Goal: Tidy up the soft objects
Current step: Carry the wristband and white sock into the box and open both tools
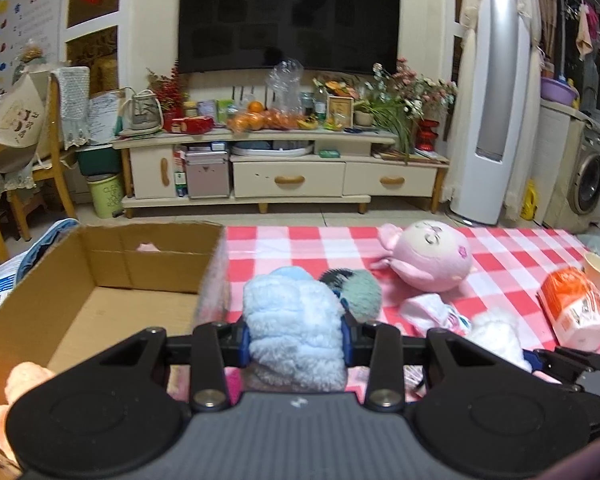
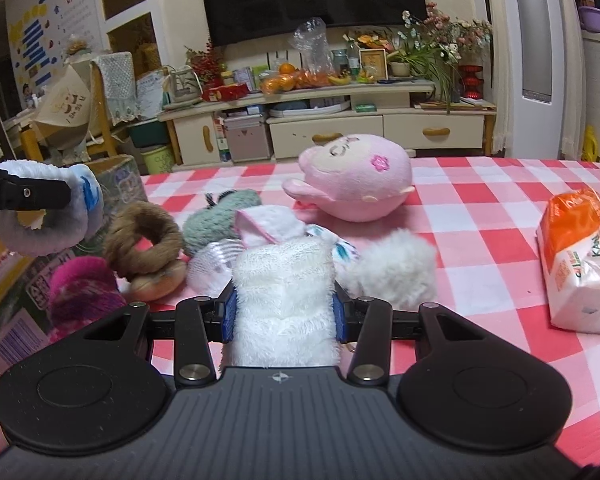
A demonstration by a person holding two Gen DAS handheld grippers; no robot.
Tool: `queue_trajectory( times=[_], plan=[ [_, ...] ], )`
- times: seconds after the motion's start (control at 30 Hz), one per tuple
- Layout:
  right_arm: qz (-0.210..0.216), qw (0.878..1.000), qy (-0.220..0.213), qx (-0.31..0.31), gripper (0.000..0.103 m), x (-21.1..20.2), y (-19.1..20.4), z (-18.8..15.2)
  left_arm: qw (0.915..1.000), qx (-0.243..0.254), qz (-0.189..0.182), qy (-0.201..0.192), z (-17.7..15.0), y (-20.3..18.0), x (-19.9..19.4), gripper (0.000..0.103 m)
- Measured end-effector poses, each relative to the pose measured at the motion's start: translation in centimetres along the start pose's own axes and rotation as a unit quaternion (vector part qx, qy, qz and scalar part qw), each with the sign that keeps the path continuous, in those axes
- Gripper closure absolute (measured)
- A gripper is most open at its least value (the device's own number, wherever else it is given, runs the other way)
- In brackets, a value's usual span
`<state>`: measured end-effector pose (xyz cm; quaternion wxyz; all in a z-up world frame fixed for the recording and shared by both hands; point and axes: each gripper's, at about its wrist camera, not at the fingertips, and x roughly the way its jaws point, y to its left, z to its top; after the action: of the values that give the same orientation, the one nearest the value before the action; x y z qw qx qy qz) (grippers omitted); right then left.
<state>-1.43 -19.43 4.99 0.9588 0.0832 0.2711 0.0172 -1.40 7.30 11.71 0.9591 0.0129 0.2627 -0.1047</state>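
Note:
My left gripper [image 1: 295, 336] is shut on a light blue fluffy ring [image 1: 292, 320] and holds it above the table beside the open cardboard box [image 1: 100, 280]; it also shows in the right wrist view [image 2: 44, 208]. My right gripper [image 2: 284, 312] is shut on a white fluffy ring [image 2: 284, 292]. On the checked tablecloth [image 2: 480, 208] lie a pink plush head [image 2: 356, 180], a brown ring [image 2: 144, 236], a magenta ring [image 2: 84, 288], a green fluffy piece [image 2: 216, 220] and a white fluffy ball [image 2: 392, 268].
A tissue pack [image 2: 580, 260] and a paper cup [image 1: 598, 268] sit at the table's right. A pink piece lies inside the box [image 1: 148, 247]. A TV stand [image 1: 280, 160] stands beyond the table.

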Motion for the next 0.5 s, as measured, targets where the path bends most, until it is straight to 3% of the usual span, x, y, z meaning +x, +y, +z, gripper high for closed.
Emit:
queue_trajectory(
  times=[0.5],
  plan=[
    [0.048, 0.998, -0.021, -0.021, 0.049, -1.5, 3.1, 1.2, 0.9979, -0.055, 0.032, -0.016, 1.1, 5.6, -0.8, 0.066]
  ],
)
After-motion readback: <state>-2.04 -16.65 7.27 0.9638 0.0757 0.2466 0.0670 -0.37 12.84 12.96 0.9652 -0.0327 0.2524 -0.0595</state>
